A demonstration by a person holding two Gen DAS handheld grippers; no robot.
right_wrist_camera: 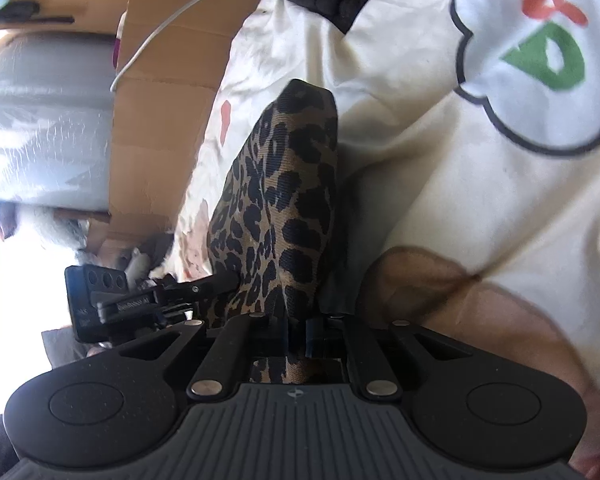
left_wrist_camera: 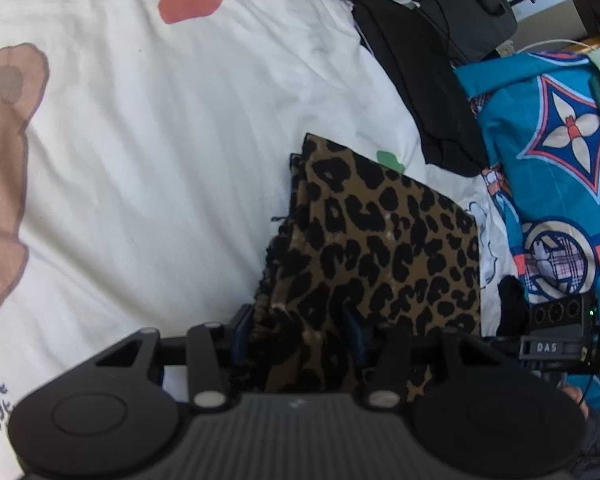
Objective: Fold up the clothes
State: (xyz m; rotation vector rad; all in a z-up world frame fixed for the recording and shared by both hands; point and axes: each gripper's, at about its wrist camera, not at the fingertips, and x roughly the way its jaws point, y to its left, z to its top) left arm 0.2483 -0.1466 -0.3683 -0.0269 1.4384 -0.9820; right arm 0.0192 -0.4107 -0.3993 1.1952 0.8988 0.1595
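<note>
- Folding the leopard-print garment (left_wrist_camera: 384, 248) is well along by the look of it: it lies on the white duvet (left_wrist_camera: 160, 140) as a compact stack of layers, its edges roughly squared.
- Your left tongs (left_wrist_camera: 300, 332) stand part open around the garment's near edge; I cannot tell whether the pads press it.
- Your right tongs (right_wrist_camera: 298, 330) are clamped on a fold of the same garment (right_wrist_camera: 284, 184).
- Beside the garment, the black clothes (left_wrist_camera: 416, 80) and the blue patterned fabric (left_wrist_camera: 548, 128) look unfolded, so most of the pile probably remains.
</note>
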